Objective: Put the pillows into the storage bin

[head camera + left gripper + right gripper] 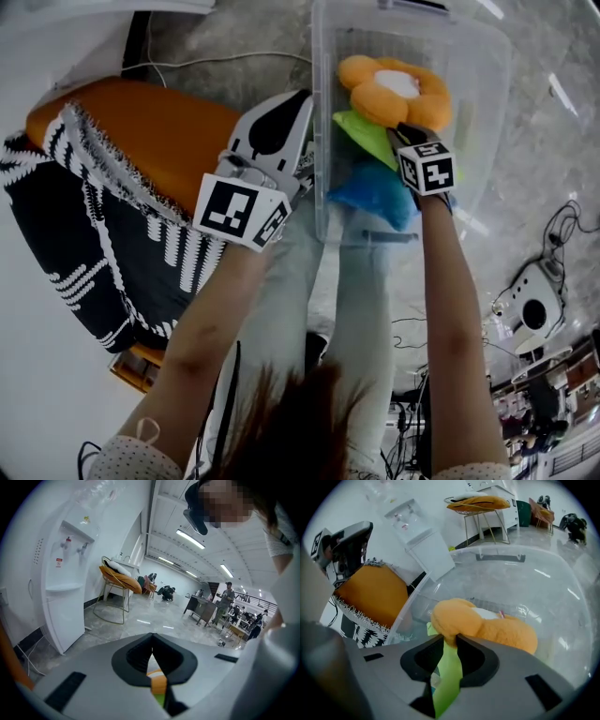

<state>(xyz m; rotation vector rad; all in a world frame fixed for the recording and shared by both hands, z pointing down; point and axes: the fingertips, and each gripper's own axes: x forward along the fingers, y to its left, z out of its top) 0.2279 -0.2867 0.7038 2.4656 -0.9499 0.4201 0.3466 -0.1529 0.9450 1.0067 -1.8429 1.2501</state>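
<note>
A clear storage bin stands at the upper right, and in it lies an orange flower pillow with a green leaf, over a blue pillow. My right gripper reaches down into the bin. In the right gripper view the leaf lies loosely between the slightly parted jaws of the right gripper, below the flower pillow. My left gripper is shut and empty beside the bin's left wall. An orange pillow and a black-and-white pillow lie to its left.
A white water dispenser stands against the wall, and a wire chair with cushions lies beyond it. Cables and a white device are on the floor to the right of the bin. People and tables are far off across the hall.
</note>
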